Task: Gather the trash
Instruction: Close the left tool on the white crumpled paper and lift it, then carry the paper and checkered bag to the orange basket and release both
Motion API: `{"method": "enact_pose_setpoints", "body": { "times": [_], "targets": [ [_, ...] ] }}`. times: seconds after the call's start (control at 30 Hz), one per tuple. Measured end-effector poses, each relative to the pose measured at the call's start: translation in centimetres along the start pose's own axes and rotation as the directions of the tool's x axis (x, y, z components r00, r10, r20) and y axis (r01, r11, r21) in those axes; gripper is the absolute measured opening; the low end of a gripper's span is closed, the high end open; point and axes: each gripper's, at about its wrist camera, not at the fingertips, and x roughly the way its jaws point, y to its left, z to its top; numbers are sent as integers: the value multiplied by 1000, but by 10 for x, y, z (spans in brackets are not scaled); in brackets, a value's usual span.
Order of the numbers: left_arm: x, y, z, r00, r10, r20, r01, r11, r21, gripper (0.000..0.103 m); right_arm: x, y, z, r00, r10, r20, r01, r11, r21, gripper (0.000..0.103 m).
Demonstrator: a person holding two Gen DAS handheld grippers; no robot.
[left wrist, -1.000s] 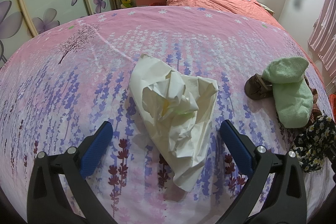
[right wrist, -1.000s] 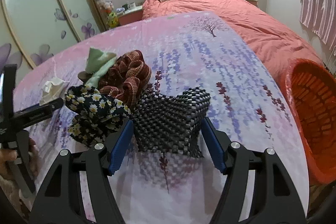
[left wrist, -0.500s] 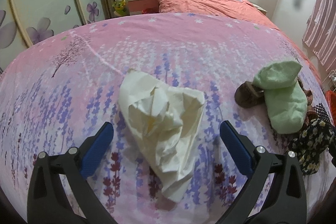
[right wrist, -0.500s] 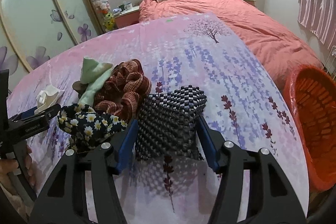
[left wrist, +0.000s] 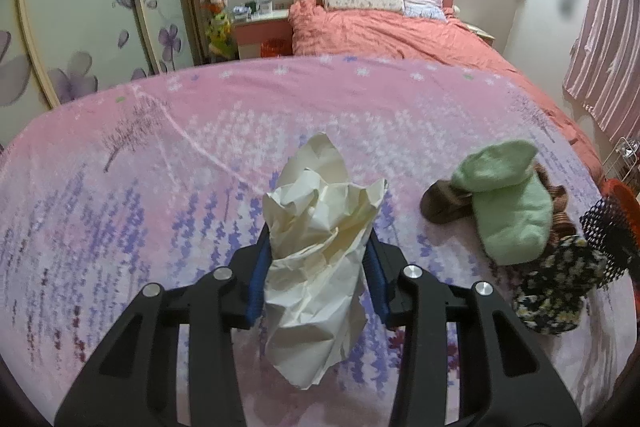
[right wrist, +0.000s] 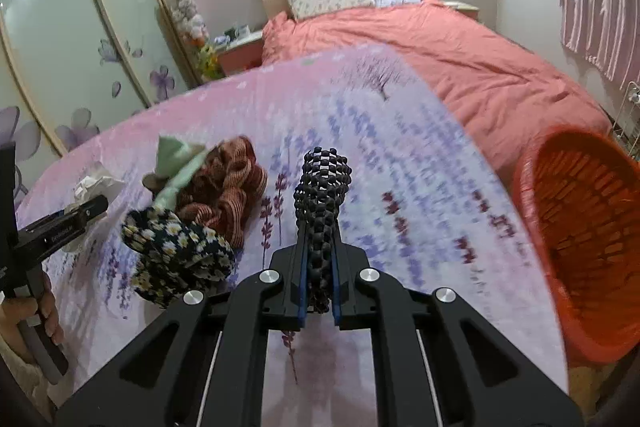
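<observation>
A bedroom, with a pink flowered sheet (left wrist: 168, 163) spread out.
Beside the sock pile (right wrist: 208, 203), the left gripper (left wrist: 318, 259) is closing on crumpled paper (left wrist: 320, 251); the right gripper (right wrist: 319, 267) clamps a black mesh piece (right wrist: 322, 195).

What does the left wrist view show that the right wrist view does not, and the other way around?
Only the left wrist view shows the left hand-held gripper from behind, its jaws closing on the crumpled paper. Only the right wrist view shows the right hand-held gripper shut on the black mesh cloth and the whole orange basket. Both show the green sock, the flowered cloth and the pink bedspread.
</observation>
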Motion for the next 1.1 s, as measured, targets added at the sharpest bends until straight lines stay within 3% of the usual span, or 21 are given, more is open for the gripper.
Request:
{"method": "enact_pose_setpoints", "body": {
  "times": [0.37,0.6,0.87,1.1],
  "targets": [
    [-73,-42,15,990,-90,109,86,995,42,41,-67,-17,18,987,-30,160,30,1000,6,9],
    [-120,-103,19,965,-213,154,197,974,113,42,-102,-42,23,970,-71,234,65,997,34,9],
    [-147,-190,13,921,-359,151,323,920,221,42,-128,-91,20,945,-150,291,126,987,99,9],
    [-142,-277,-2,874,-479,84,437,848,300,42,-132,-146,18,934,-207,290,154,969,195,9]
  ]
}}
